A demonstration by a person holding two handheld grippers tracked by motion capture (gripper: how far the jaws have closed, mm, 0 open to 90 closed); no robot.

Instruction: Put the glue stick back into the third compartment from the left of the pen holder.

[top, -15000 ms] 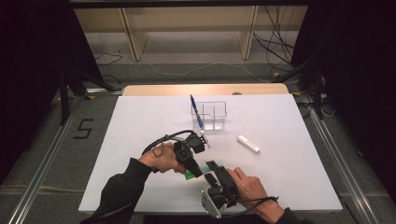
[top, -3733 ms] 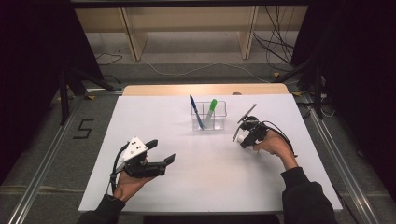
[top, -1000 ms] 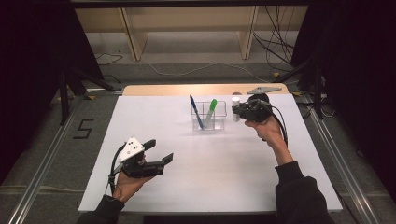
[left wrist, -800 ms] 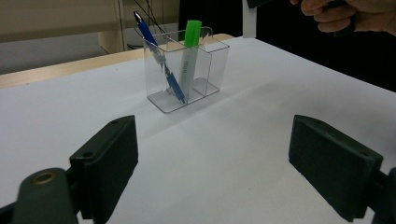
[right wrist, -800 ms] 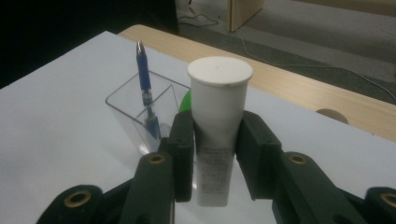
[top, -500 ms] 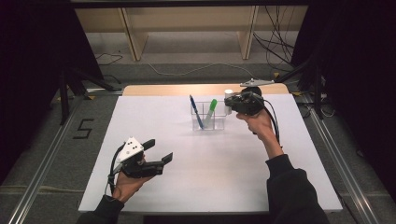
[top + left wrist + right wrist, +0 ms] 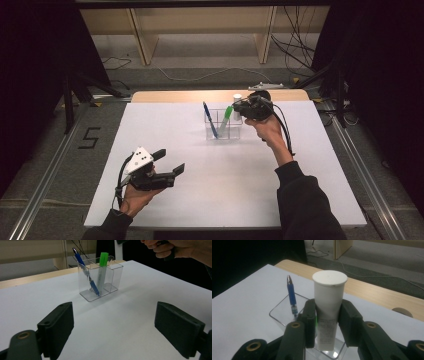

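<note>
White and cylindrical, the tube point(image 7: 329, 310) is pinched upright between the jaws of the right gripper point(image 7: 327, 322), its flat cap on top, held above the clear holder point(image 7: 223, 122) near the far edge of the white table point(image 7: 300, 190). From above, that right gripper point(image 7: 245, 106) hovers just over the holder's right end. Inside the holder a blue pen point(image 7: 86, 272) leans in the left compartment and a green marker point(image 7: 102, 270) stands in the middle one. At the near left corner the left gripper point(image 7: 167, 162) is held above the table, well apart from the holder, jaws wide apart with nothing between them
</note>
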